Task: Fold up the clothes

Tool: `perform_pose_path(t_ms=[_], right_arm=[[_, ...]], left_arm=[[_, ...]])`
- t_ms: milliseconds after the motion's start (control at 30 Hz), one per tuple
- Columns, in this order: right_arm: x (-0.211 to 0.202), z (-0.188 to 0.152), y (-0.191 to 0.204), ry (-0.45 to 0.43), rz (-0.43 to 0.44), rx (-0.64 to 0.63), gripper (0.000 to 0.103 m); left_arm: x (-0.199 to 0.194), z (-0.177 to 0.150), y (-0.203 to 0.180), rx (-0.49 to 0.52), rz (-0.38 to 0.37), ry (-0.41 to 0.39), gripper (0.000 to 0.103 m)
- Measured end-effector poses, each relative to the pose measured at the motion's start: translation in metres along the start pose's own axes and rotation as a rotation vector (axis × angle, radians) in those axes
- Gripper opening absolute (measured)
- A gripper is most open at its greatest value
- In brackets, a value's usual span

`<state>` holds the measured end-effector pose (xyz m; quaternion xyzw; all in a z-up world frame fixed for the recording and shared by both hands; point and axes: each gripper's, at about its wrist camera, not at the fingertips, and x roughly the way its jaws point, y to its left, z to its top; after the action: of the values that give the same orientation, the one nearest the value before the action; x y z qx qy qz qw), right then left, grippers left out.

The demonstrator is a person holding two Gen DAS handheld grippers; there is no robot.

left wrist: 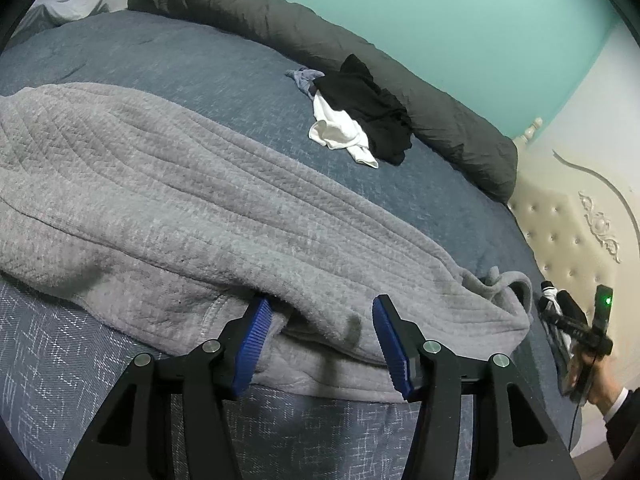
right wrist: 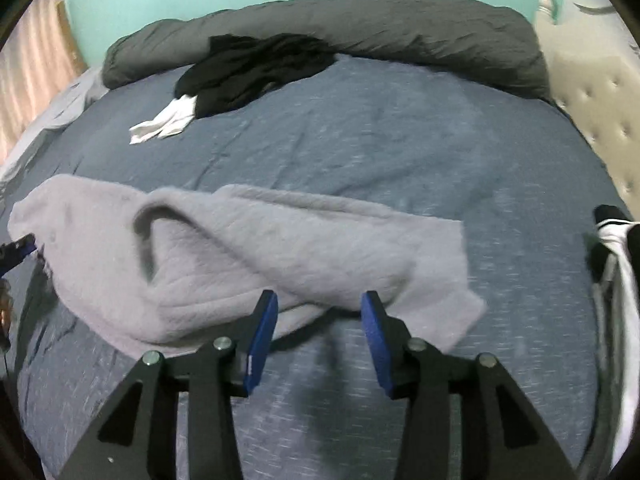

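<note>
A thick grey ribbed garment (left wrist: 180, 200) lies spread across the blue bedspread (left wrist: 160, 52). My left gripper (left wrist: 322, 320) stands open at the garment's near edge. A fold of the grey fabric lies between its blue pads (left wrist: 252, 340), and I see no pinch in the cloth. In the right wrist view the same garment (right wrist: 240, 248) lies loosely doubled over. My right gripper (right wrist: 320, 308) is open just in front of its near edge, over bare bedspread (right wrist: 400, 140), with nothing between its pads. That view is blurred.
A pile of black and white clothes (left wrist: 360, 120) (right wrist: 240, 68) lies farther back, against a rolled dark grey duvet (left wrist: 280, 28). A tufted cream headboard (left wrist: 568, 220) borders the bed on the right. A black and white garment (right wrist: 616, 240) hangs at the right edge.
</note>
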<state>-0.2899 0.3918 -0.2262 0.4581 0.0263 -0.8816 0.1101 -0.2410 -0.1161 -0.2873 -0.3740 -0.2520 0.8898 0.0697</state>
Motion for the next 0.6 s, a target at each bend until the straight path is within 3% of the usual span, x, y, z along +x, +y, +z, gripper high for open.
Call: perform_pose_path(t_ms=[100, 300, 600], right_arm=[[0.012, 0.004, 0.009, 0.020, 0.000, 0.004, 0.044], [0.033, 0.020, -0.004, 0.042, -0.203, 0.027, 0.044], [0.047, 0.072, -0.032, 0.000, -0.332, 0.051, 0.044]], left_arm=[[0.000, 0.000, 0.000, 0.001, -0.001, -0.001, 0.057], [0.004, 0.000, 0.000, -0.009, -0.005, 0.007, 0.057], [0.006, 0.001, 0.000, -0.008, -0.010, 0.010, 0.057]])
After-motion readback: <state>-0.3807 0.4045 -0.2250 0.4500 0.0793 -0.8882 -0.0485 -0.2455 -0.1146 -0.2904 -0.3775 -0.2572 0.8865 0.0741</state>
